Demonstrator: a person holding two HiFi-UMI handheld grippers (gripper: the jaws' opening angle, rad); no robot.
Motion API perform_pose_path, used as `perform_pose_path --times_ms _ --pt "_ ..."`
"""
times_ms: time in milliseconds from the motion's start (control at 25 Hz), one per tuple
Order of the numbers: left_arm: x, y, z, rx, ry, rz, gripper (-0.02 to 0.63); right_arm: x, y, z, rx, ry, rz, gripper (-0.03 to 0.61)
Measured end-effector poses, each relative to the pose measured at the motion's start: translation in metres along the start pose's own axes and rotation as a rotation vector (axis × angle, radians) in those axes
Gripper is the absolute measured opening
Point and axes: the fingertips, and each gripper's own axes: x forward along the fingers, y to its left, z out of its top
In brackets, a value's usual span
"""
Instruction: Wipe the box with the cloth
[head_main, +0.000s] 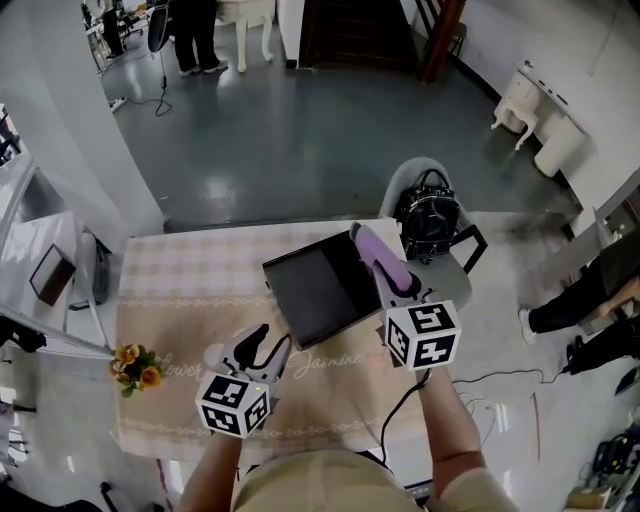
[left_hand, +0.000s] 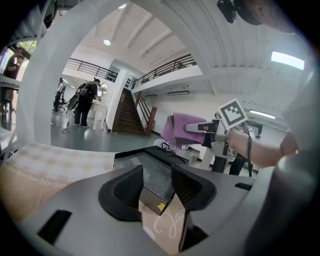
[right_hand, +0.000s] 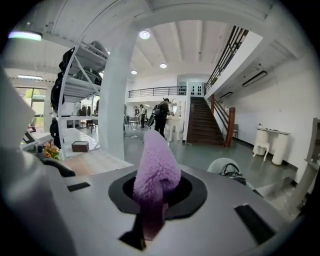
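A flat black box (head_main: 320, 285) lies on the checked tablecloth (head_main: 180, 270). My right gripper (head_main: 372, 250) hangs over the box's right edge, shut on a fluffy purple cloth (head_main: 385, 262) that sticks out past its fingertips (right_hand: 152, 172). My left gripper (head_main: 270, 342) is at the box's near left corner with its jaws apart. In the left gripper view that corner (left_hand: 157, 200) shows in the gap between the jaws, and I see no pad pressing on it. The same view shows the cloth (left_hand: 182, 129) in the right gripper, above the box's far side.
A small bunch of orange flowers (head_main: 135, 368) sits at the table's left edge. A chair with a black handbag (head_main: 430, 220) stands at the far right corner. People stand at the back of the hall (head_main: 195, 35). Another person sits at the right (head_main: 590, 300).
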Motion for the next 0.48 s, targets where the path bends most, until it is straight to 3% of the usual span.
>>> perform_pose_path --times_ms 200,480 --pt "0.009 0.007 0.001 -0.027 0.006 0.009 0.176 0.032 -0.039 -0.011 -0.05 0.027 -0.127 0.066" --pt "0.007 0.015 -0.005 -0.025 0.024 0.03 0.176 0.091 -0.038 -0.06 -0.088 0.22 -0.149 0.066"
